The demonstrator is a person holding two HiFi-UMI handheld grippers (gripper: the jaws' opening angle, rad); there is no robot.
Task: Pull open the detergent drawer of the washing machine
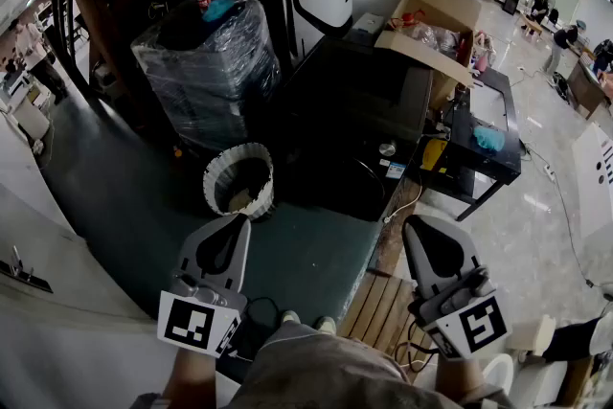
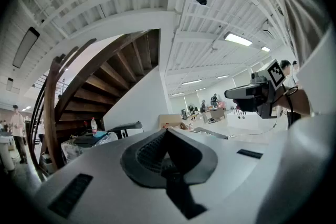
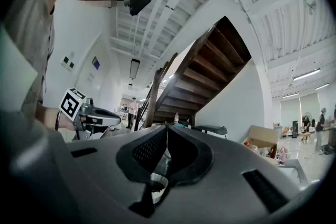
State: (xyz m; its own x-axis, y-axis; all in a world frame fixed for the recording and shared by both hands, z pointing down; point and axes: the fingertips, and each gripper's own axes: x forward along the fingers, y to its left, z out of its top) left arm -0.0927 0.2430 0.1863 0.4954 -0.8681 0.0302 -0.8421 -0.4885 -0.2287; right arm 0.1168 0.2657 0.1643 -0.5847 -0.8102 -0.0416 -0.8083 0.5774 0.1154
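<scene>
I cannot make out a washing machine or a detergent drawer in any view. In the head view both grippers are held level near the bottom edge, over the dark floor. My left gripper [image 1: 238, 219] is shut with nothing between its jaws, and its own view shows the pads meeting at the tip [image 2: 167, 130]. My right gripper [image 1: 414, 221] is shut too and holds nothing; its jaws touch at the front [image 3: 167, 127]. Each gripper shows in the other's view: the right gripper [image 2: 251, 93] and the left gripper [image 3: 92, 116].
A white ribbed bin [image 1: 238, 180] stands on the floor just ahead of the left gripper. Behind it are a plastic-wrapped stack [image 1: 206, 62], a dark cabinet [image 1: 350, 124], a cardboard box [image 1: 433, 24] and a black cart [image 1: 484, 144]. A wooden staircase [image 2: 100, 81] rises ahead. Wooden slats [image 1: 378, 306] lie underfoot.
</scene>
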